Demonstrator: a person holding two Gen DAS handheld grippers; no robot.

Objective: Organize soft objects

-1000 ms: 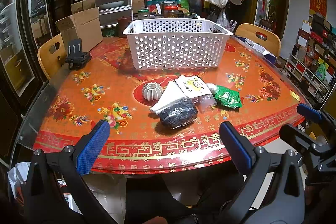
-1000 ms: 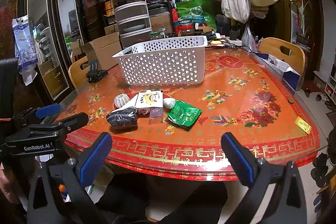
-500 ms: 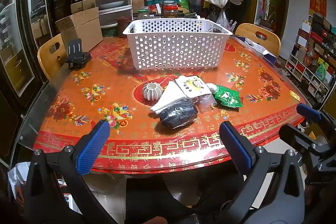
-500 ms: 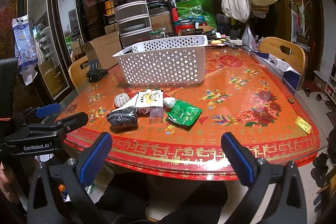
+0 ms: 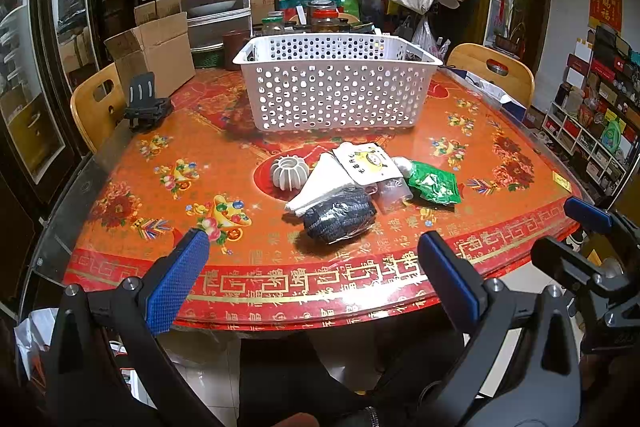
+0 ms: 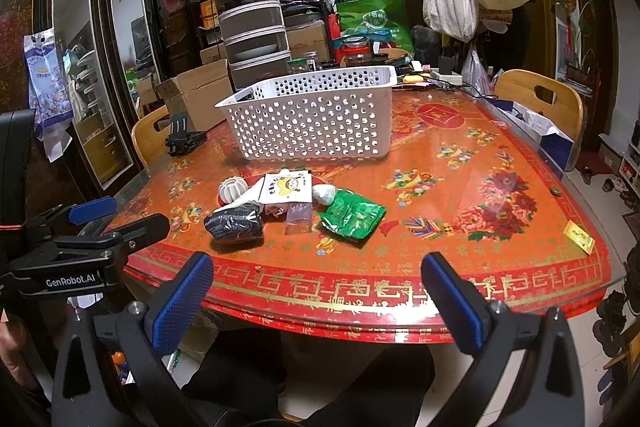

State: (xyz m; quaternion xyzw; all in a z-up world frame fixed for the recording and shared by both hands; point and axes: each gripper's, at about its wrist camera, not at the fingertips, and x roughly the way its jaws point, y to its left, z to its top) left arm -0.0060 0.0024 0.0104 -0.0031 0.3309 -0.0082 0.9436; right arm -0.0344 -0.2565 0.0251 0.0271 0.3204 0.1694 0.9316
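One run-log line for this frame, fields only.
left tongs open, empty | right tongs open, empty | soft items loose on table | basket unfilled

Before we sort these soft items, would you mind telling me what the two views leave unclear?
- Basket floor: hidden by its near wall in both views.
- White cloth: partly covered by the black bundle and the printed packet, both views.
- Small clear bag: contents too small to make out.

Both wrist cameras are looking forward from just off the bench (image 5: 132,211)'s near edge, the left one sitting left of the right; both are sharing the white basket (image 5: 336,91) (image 6: 316,119) beyond
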